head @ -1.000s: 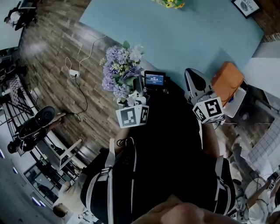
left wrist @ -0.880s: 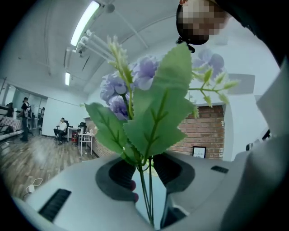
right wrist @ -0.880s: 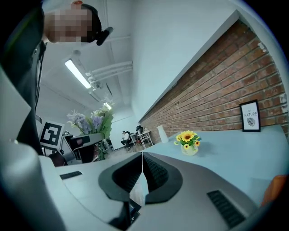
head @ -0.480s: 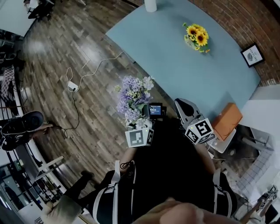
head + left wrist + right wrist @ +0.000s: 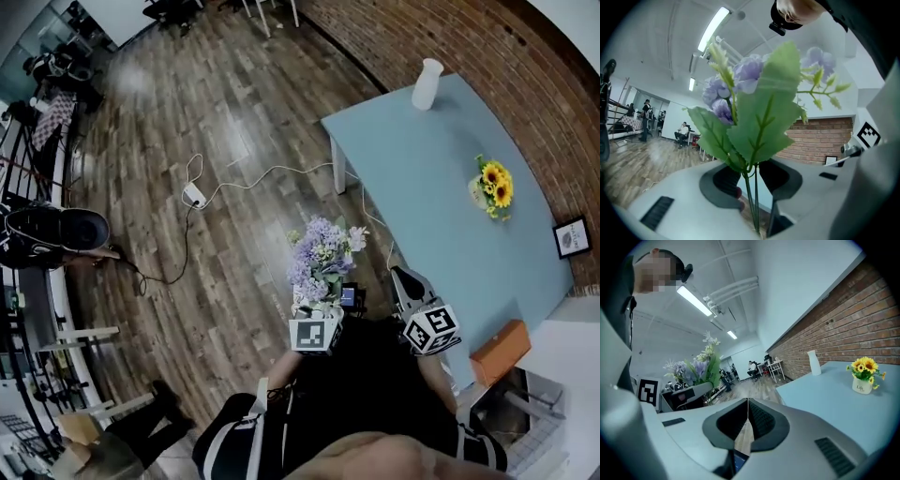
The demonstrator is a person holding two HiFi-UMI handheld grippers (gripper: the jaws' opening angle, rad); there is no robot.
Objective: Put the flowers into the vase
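With the left tongs [image 5: 752, 180] clenching the purple flowers [image 5: 322, 262] by their stems just off the worktop [image 5: 441, 216] and the right tongs [image 5: 747, 420] sitting clenched and empty, the carrying step is seemingly running, calling next for reaching the white vase [image 5: 427, 84] at the far corner.

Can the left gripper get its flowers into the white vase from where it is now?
Probably not yet. The left gripper holds the purple flowers off the near end of the table, while the white vase stands at its far corner. Nothing stands between them; stepping closer should do.
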